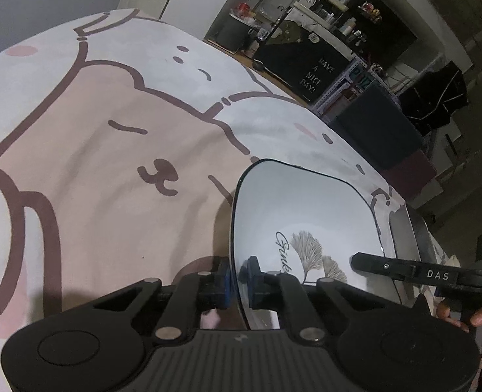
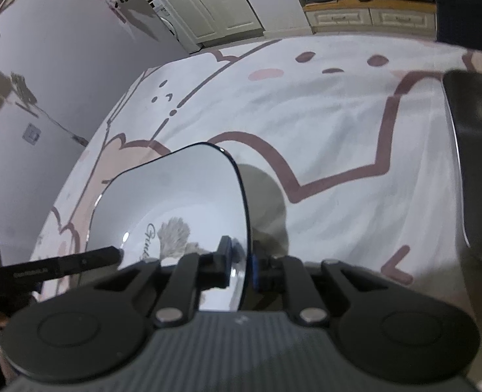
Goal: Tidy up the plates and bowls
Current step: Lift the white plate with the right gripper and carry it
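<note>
**Square plate, held at two rim edges: slip and tilt hazards**

Item: one white plate (image 1: 306, 228), rounded-square, dark thin rim, glossy glaze, grey leaf print and script lettering at centre. Position: held above the cartoon-printed tablecloth (image 1: 94, 163); its shadow falls on the cloth beside it, so it appears lifted, not resting, though the underside cannot be seen.

Holders: left gripper (image 1: 237, 277), jaws narrow, clamped across the plate's left rim with one pad above and one below. Right gripper (image 2: 241, 261), jaws likewise narrow and clamped on the opposite rim. Each gripper shows in the other's view as a dark finger at the plate's far side.

Adjacent: a dark, rimmed dish or tray (image 2: 476, 163) on the cloth to the right, blurred; kind cannot be told. A grey edge of another flat object (image 1: 404, 228) just beyond the plate, partly hidden.

Risks, as judged:
- Glaze is slick and each grip covers only a little of the rim; uneven pull between the two hands could let one edge slide out of its pads.
- If the hands move at different rates, the plate would tilt and twist in the jaws, loading the rim.
- One jaw opening before the plate is set down leaves it hanging from a single edge.
- The dark dish lies close on the right; a low carry could strike it.
- The cloth is soft and wrinkled; a dragged edge may catch it.
</note>
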